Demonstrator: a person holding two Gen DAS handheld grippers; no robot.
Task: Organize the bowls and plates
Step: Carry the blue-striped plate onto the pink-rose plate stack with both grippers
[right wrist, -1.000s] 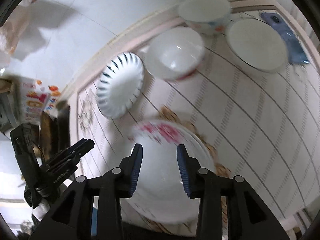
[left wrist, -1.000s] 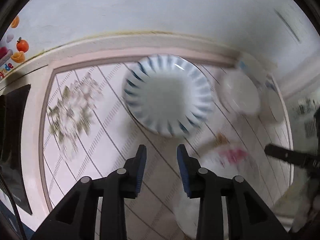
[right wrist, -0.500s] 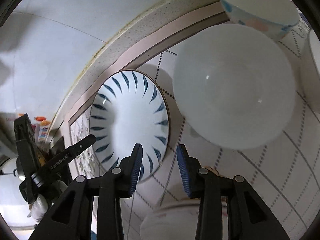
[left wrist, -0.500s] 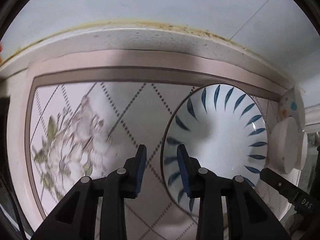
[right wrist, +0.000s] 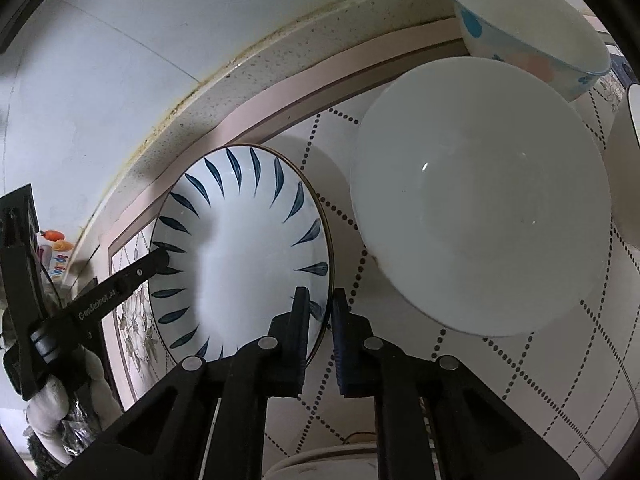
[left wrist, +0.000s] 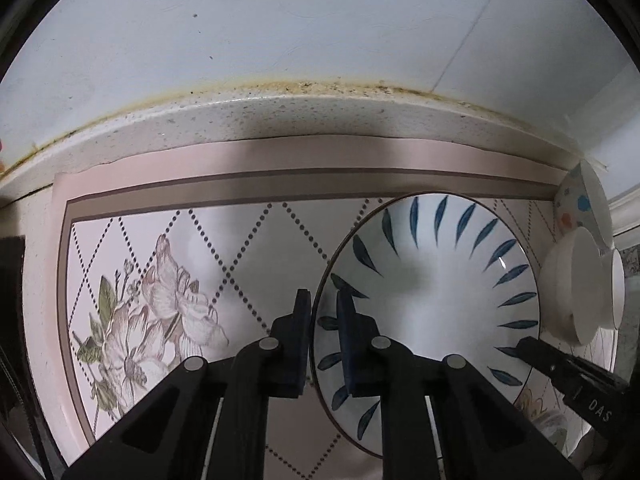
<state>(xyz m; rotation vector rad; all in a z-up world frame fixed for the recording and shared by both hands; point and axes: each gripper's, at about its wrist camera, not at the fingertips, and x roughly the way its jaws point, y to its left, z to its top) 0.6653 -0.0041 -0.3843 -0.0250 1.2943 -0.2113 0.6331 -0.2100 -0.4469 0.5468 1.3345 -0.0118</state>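
Note:
A white plate with blue leaf strokes (left wrist: 432, 300) (right wrist: 240, 248) lies on the patterned mat near the wall. My left gripper (left wrist: 323, 305) straddles the plate's left rim, its jaws closing tight with the pads pressing on the rim. On the opposite rim my right gripper (right wrist: 320, 301) is closing the same way, one pad inside the plate and one outside. Each gripper shows in the other's view: the right fingertips (left wrist: 526, 347), the left fingertips (right wrist: 162, 259). Beside the plate stand a plain white bowl (right wrist: 480, 200) (left wrist: 572, 280) and a dotted bowl (right wrist: 528, 20) (left wrist: 580, 208).
The mat (left wrist: 160, 300) with a flower print covers a speckled counter that ends at a tiled wall (left wrist: 320, 20) just behind the plate. Another dish's rim (right wrist: 630, 152) shows at the far right, and a white dish (right wrist: 320, 466) lies below the right gripper.
Both grippers came down toward the blue-leaf plate, settled at opposite rims, and their jaws narrowed from open onto the rim. The plate has not moved.

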